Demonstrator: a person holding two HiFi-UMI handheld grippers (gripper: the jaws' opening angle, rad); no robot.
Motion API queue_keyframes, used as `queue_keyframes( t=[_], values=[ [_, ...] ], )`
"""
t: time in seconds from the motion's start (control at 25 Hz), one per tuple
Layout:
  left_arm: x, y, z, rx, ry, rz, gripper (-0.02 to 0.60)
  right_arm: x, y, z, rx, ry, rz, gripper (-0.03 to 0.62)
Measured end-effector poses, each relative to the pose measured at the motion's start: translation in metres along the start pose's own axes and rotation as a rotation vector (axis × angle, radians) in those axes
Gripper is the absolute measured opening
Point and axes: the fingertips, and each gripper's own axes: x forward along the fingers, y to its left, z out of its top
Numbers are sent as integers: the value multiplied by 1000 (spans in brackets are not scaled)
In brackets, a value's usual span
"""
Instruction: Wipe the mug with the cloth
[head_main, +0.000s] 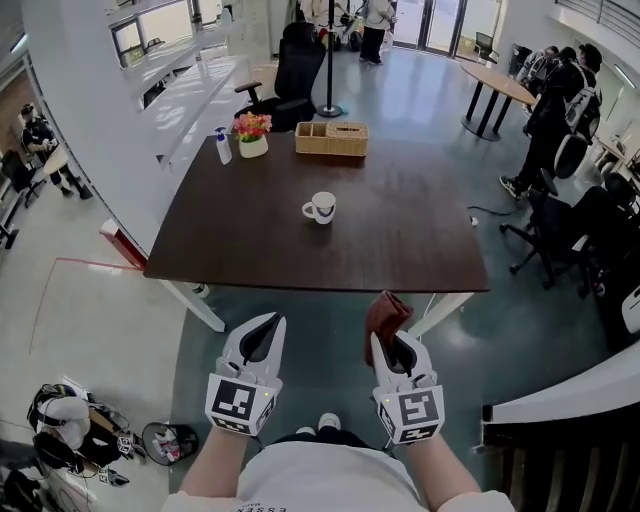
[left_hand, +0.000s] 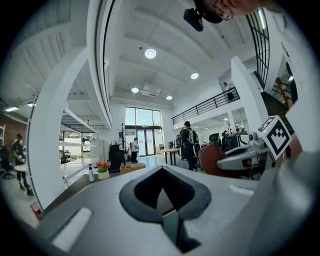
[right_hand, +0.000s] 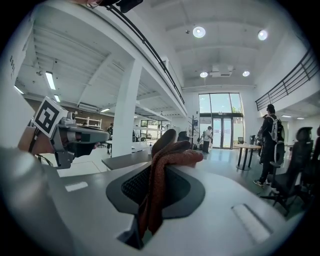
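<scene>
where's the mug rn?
Head view, centre: the mug stands in the middle of the table, on the near side of the basket and flower pot.

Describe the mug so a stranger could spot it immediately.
Find the dark brown table ahead. Near its middle stands a white mug, alone on bare tabletop. Its handle and small round shape set it apart from the wicker basket, flower pot and spray bottle lined along the far edge.

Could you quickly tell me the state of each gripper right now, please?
Left gripper: shut, nothing between its jaws.
Right gripper: shut on the reddish-brown cloth.
</scene>
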Motion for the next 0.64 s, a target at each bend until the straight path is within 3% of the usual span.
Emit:
queue_keyframes(
  t=[0.64],
  values=[
    [2,1,-1,7,-22,-34,0,2,-1,-4,5,13,-18,77]
  ],
)
